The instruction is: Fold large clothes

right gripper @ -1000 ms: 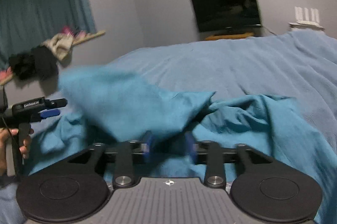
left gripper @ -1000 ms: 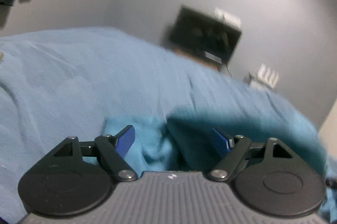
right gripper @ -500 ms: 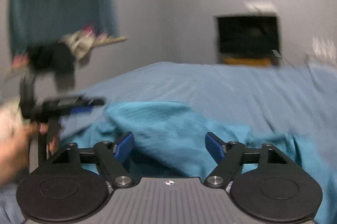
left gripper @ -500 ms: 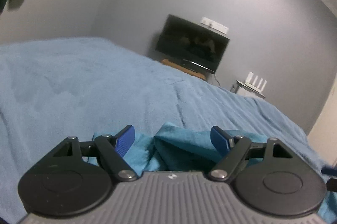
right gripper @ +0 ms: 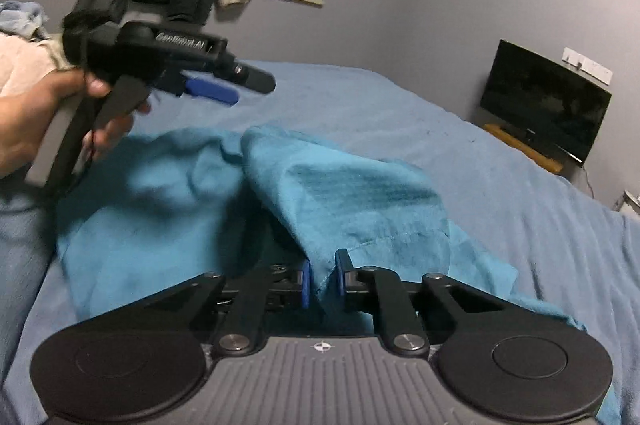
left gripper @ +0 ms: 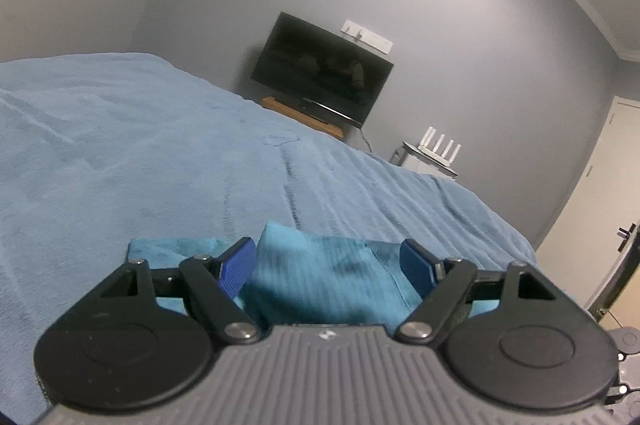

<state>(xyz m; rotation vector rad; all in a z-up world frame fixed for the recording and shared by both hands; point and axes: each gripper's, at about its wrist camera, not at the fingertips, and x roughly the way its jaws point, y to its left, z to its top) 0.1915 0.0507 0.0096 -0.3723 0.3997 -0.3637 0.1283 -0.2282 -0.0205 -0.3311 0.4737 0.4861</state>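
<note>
Teal garment (right gripper: 344, 201) lies crumpled on the bed (right gripper: 500, 177), centre and lower left of the right wrist frame. One fold is lifted into a ridge that rises from the bottom centre toward the upper left. The garment's true long axis cannot be read, as the cloth is too bunched.

Right tongs (right gripper: 322, 279) — jaws have just been closing and now pinch a hemmed edge of the garment between the blue pads, nearly together.

Left tongs (left gripper: 330, 263) — blue pads stand wide apart. A hump of the garment (left gripper: 320, 277) sits between them, but the pads do not press on it. In the right wrist frame the left tongs (right gripper: 218, 91) hang above the garment at upper left, held in a hand (right gripper: 36, 121), pointing toward frame right.

TV (left gripper: 320, 69) stands on the far wall, right of centre in the left wrist frame.
</note>
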